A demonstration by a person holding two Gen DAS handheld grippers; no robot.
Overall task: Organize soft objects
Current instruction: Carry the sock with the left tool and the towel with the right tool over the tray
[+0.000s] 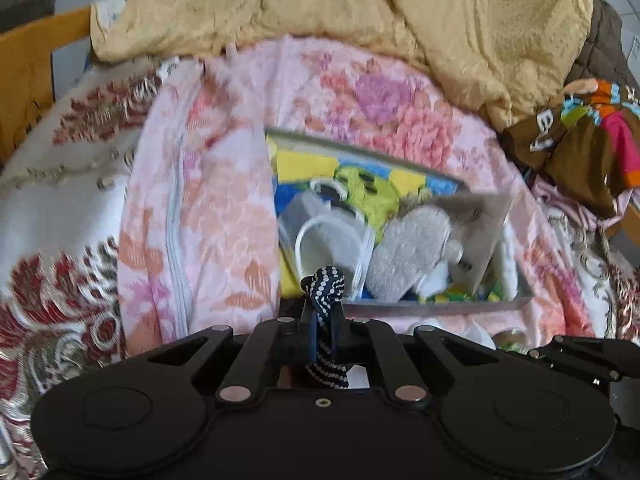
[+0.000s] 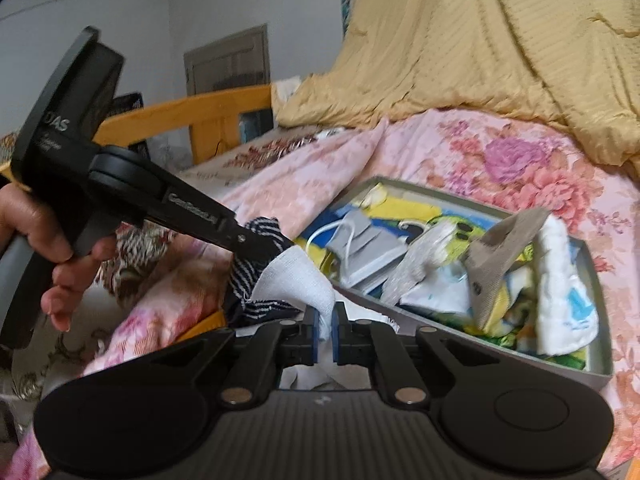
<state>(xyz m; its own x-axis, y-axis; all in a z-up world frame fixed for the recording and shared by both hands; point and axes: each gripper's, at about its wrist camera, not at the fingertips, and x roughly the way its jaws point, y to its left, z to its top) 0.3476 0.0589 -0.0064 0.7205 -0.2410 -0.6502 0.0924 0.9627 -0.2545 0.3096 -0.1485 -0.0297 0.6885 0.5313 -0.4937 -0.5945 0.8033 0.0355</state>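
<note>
Right wrist: box [image 2: 596, 364] beside jaws.

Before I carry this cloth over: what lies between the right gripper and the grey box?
In the right wrist view, only the white cloth pinched by the right gripper and a strip of pink floral blanket lie before the grey box.

Black left gripper [image 2: 276, 246], white lettering; black right gripper [image 2: 326, 330], blue pads, silver rivets.

Ahead of my right hand-held gripper [image 2: 325, 326] the grey box [image 2: 600, 372] is crowded with cloths, little room inside. My left hand-held gripper [image 2: 280, 246] crosses just ahead-left. Beyond, the heaped yellow quilt [image 2: 480, 48] blocks passage.
</note>
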